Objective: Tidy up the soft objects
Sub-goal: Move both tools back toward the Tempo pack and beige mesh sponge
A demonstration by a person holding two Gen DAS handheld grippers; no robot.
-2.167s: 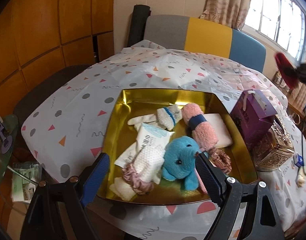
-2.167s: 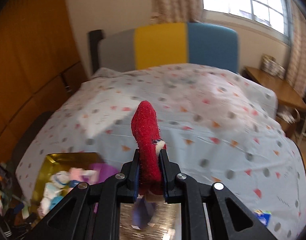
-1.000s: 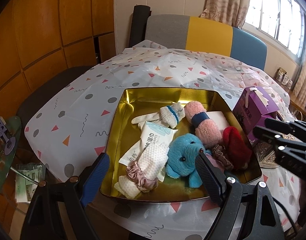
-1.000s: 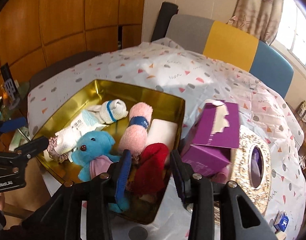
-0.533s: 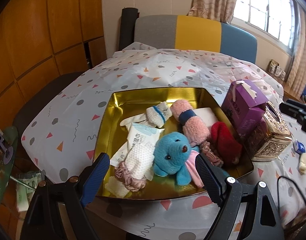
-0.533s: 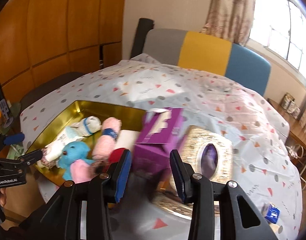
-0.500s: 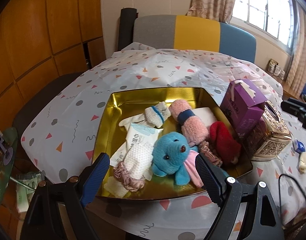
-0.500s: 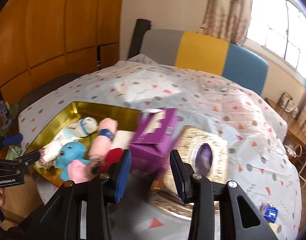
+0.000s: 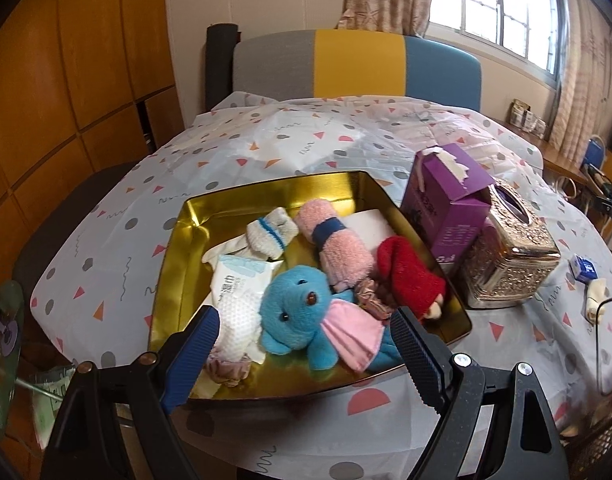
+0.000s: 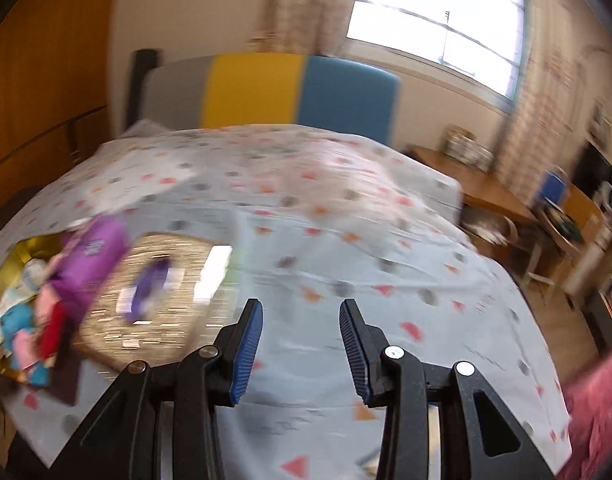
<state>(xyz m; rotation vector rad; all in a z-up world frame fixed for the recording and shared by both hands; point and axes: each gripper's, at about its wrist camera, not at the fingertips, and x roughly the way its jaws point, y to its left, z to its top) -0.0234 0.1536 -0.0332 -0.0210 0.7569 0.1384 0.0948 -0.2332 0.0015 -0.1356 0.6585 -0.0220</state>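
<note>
- The red sock [image 9: 410, 276] is now lying in the gold tray [image 9: 174, 272], beside the pink roll [image 9: 338, 240]; a second ago the right gripper [image 10: 301, 320] was releasing it there.
- The right gripper is swinging away, released and empty.
- The left gripper [image 9: 306, 340] is hovering spread wide, holding nothing.
- This item seems done; more may be waiting.

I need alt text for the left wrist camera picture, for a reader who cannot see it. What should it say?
A gold tray on a patterned tablecloth holds soft items: a blue plush toy, a red sock, a pink rolled towel and a white sock. The open left gripper is in front of it. A purple box and an ornate tissue box stand right of the tray.
</note>
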